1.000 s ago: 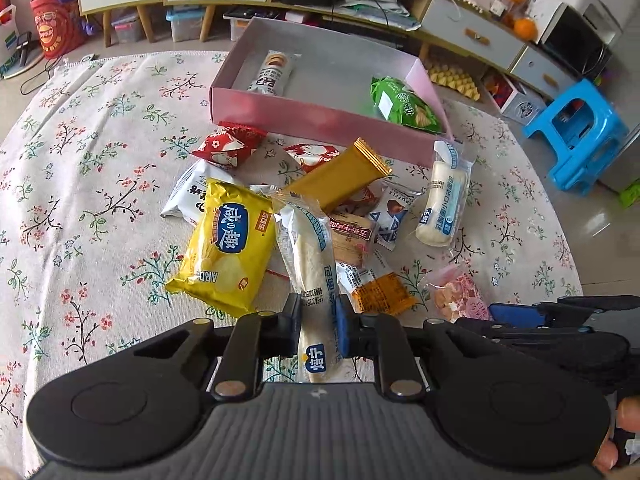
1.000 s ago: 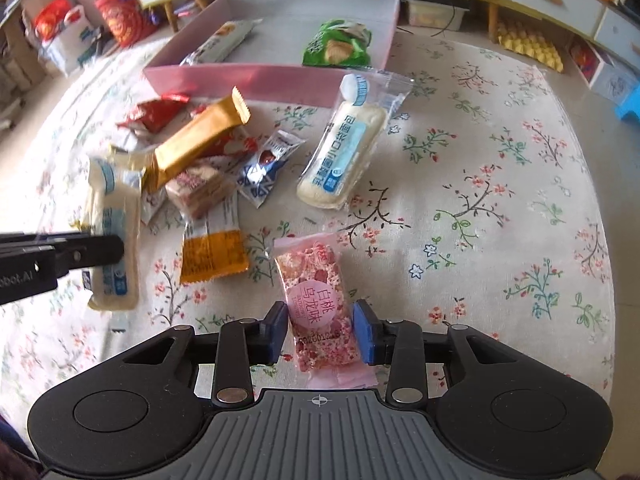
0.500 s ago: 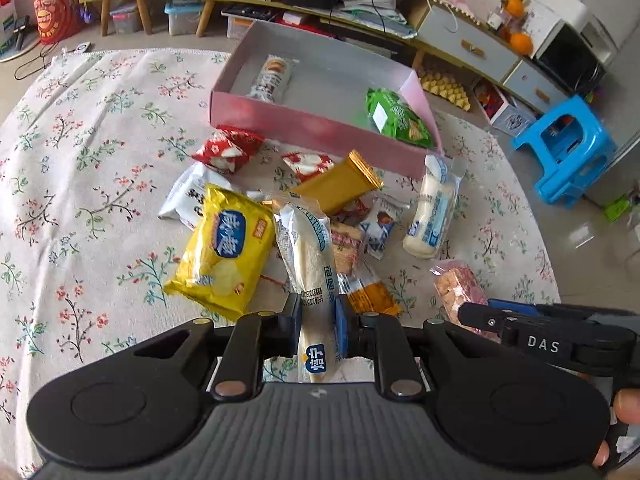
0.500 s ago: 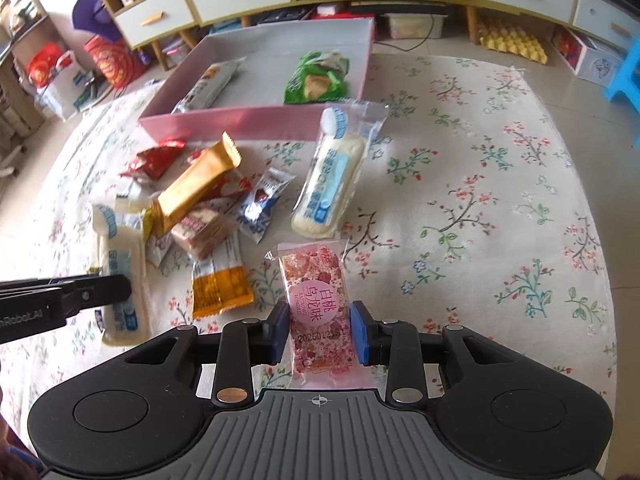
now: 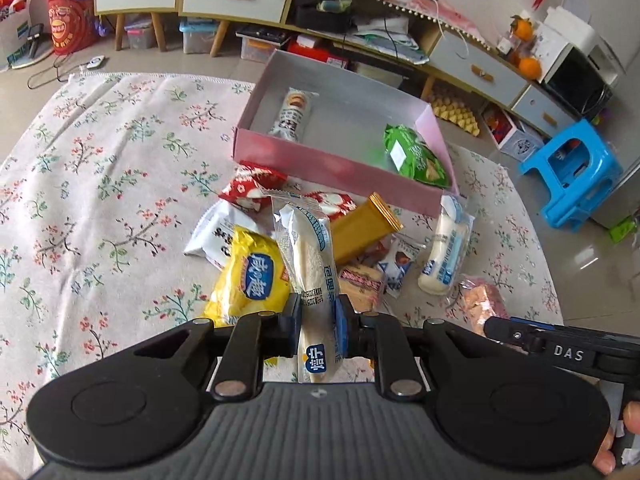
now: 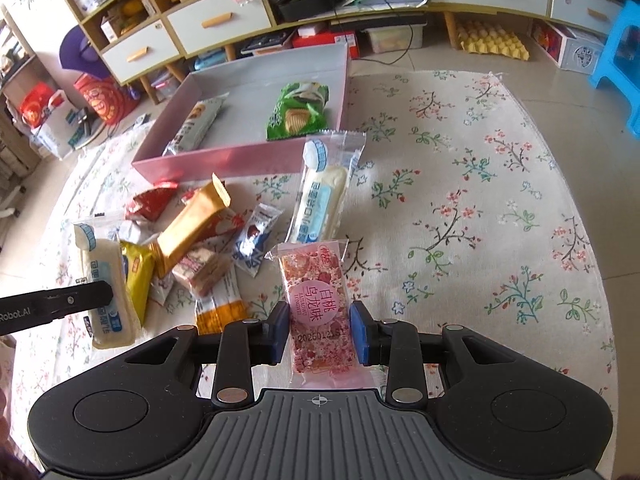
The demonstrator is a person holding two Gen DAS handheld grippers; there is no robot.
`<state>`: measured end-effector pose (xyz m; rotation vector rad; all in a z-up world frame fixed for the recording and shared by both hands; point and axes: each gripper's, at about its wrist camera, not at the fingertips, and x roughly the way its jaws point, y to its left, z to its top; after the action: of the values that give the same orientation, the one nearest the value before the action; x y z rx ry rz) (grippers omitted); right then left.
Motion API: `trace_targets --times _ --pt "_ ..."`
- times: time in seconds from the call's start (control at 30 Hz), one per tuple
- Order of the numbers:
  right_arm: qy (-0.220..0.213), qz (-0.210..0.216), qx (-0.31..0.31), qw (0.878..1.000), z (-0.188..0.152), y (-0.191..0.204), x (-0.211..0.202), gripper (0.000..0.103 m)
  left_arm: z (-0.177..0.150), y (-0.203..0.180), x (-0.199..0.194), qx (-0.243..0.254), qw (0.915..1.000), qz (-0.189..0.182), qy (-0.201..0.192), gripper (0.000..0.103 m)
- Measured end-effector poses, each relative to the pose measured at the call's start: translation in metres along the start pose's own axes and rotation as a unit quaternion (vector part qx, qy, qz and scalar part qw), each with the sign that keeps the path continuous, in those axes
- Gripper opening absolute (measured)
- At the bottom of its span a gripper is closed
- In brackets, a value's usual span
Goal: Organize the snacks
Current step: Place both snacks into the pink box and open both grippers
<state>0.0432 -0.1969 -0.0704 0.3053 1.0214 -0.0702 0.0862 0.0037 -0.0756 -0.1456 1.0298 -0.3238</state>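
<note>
Both hand-held grippers hold snacks above the floral tabletop [image 6: 460,208].
Left hand-held gripper [image 5: 317,316] clamps a long white cream-bread packet [image 5: 310,268]; right hand-held gripper [image 6: 319,330] pinches a pink crinkly bar packet [image 6: 318,304]; the pink cardboard box [image 6: 224,162] sits at 11 o'clock.

The box [image 5: 340,168] stands on the floral cloth [image 5: 100,200], at its far side. In the box, a biscuit pack [image 5: 294,114] lies at the left and a chip bag [image 5: 416,156] at the right. Before the box, on the cloth, lies a heap of snack packs [image 5: 360,248]. Right of the heap, just before the box's right corner, lies a bread roll pack [image 5: 444,252], possibly touching the box wall.
</note>
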Motion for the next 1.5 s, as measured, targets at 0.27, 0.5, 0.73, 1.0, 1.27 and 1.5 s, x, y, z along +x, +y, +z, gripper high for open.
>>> trace_targets --times 0.27,0.5,0.73,1.0,1.27,1.5 --pt "-0.018 0.007 0.039 0.999 0.014 -0.007 -0.001 0.031 0.018 0.004 -0.003 -0.004 0.9996 0.003 -0.029 0.016" --pt "-0.032 0.039 0.102 0.993 0.044 -0.014 0.010 0.031 0.055 0.017 0.001 -0.019 0.9973 0.009 -0.071 0.016" --pt "-0.038 0.098 0.161 0.981 0.081 -0.008 0.040 0.031 0.101 0.015 0.026 -0.021 0.9959 -0.031 -0.083 0.016" --pt "-0.037 0.127 0.171 0.976 0.119 0.013 0.083 0.031 0.121 -0.010 0.078 0.039 0.9980 -0.023 -0.045 0.016" --pt "-0.054 0.111 0.154 0.980 0.146 0.025 0.112 0.032 0.132 -0.015 0.104 0.117 0.9921 0.040 -0.023 0.014" --pt "-0.059 0.074 0.145 0.985 0.143 0.024 0.126 0.033 0.130 -0.009 0.109 0.113 0.9919 0.055 -0.015 0.027"
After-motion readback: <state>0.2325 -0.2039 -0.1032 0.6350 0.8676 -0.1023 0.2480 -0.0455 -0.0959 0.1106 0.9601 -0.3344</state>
